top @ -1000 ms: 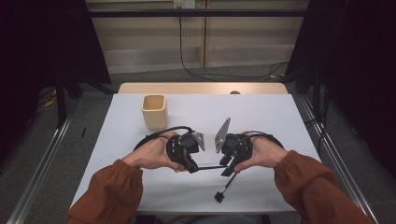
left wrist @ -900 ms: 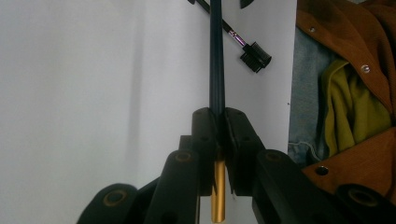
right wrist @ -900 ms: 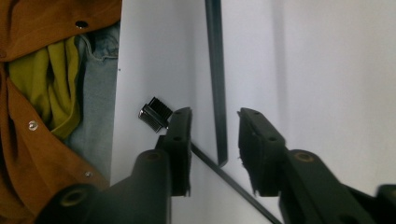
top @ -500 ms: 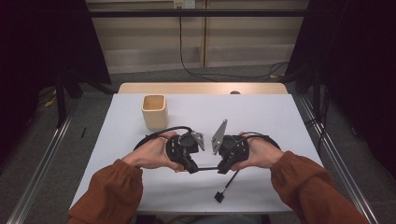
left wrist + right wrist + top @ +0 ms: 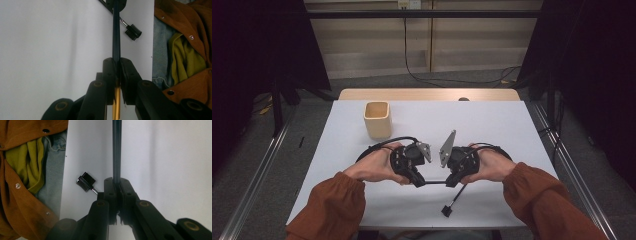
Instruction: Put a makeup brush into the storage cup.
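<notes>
My right gripper [image 5: 452, 182] has just been closing onto the thin brush [image 5: 435, 182], joining my left gripper [image 5: 419, 182], near the wooden cup [image 5: 377, 119]. Both clamp it; next, pull it apart.

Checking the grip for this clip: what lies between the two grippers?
In the high view, a thin dark rod spans the gap between the left gripper and right gripper; each is shut on one end, above bare white table.

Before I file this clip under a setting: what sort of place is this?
Probably a lab recording bay, not a home: a white-topped table between metal floor rails, black curtains at both sides, loose black cables along the back wall.
</notes>
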A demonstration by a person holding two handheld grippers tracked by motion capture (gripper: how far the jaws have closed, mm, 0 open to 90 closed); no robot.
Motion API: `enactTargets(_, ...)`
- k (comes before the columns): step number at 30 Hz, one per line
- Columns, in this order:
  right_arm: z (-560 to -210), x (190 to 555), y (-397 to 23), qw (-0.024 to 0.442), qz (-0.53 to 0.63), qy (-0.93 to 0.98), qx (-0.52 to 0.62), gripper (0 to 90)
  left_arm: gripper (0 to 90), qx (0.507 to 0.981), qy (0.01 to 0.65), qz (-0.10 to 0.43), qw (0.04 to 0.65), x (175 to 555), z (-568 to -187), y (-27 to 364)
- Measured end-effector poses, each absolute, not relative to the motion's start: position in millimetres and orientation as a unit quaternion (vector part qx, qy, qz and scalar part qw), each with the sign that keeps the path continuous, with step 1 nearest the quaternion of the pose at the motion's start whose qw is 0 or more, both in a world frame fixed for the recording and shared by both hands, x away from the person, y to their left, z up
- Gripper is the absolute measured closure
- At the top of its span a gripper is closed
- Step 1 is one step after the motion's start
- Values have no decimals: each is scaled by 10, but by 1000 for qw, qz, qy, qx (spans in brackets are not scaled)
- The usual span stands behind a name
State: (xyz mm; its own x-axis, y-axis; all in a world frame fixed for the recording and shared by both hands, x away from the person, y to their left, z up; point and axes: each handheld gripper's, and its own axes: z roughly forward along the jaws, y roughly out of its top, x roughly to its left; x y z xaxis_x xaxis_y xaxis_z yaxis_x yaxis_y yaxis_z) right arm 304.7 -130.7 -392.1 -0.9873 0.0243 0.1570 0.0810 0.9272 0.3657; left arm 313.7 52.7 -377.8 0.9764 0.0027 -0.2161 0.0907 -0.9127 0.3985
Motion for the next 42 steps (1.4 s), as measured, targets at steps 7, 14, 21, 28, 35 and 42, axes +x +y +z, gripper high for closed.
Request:
enactTargets(7, -3927, 3055, -1319, 77, -191, -978, -30, 860, 828, 970, 30, -108, 216, 3143, -3792, 541)
enactTargets(14, -3936, 3075, -1339, 85, -190, -977, -40, 860, 775, 967, 38, -98, 233, 3157, -3789, 575)
enactTargets(21, -3939, 3086, -1363, 84, -194, -976, -47, 860, 591, 965, 45, -92, 239, 3197, -3802, 619)
enactTargets(28, -3931, 3097, -1384, 85, -198, -975, -54, 860, 334, 964, 59, -70, 248, 3216, -3792, 623)
enactTargets(35, -3942, 3102, -1411, 82, -197, -975, -61, 860, 114, 960, 81, -57, 260, 3250, -3825, 669)
enactTargets(42, -3969, 3106, -1419, 80, -195, -975, -66, 860, 65, 956, 87, -43, 277, 3242, -3837, 744)
